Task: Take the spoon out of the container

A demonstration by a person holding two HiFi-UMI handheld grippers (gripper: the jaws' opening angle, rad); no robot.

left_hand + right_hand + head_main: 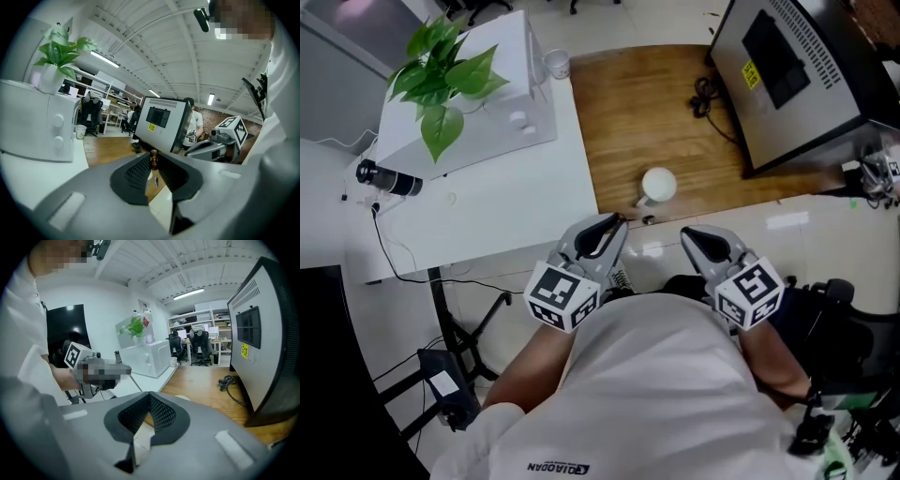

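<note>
A person in a white shirt holds both grippers close against the chest, forearms bent and tucked in, jaws pointing forward over the floor. The left gripper (616,222) has its jaws slightly apart and grips nothing. Through the gap a small brown knobbed handle (153,159) shows, apparently the spoon, standing well beyond the tips. The right gripper (686,232) has its jaw tips closed together, empty. The round white container (658,185) sits on the wooden floor (675,112) ahead of both grippers, beside a white table (497,202).
</note>
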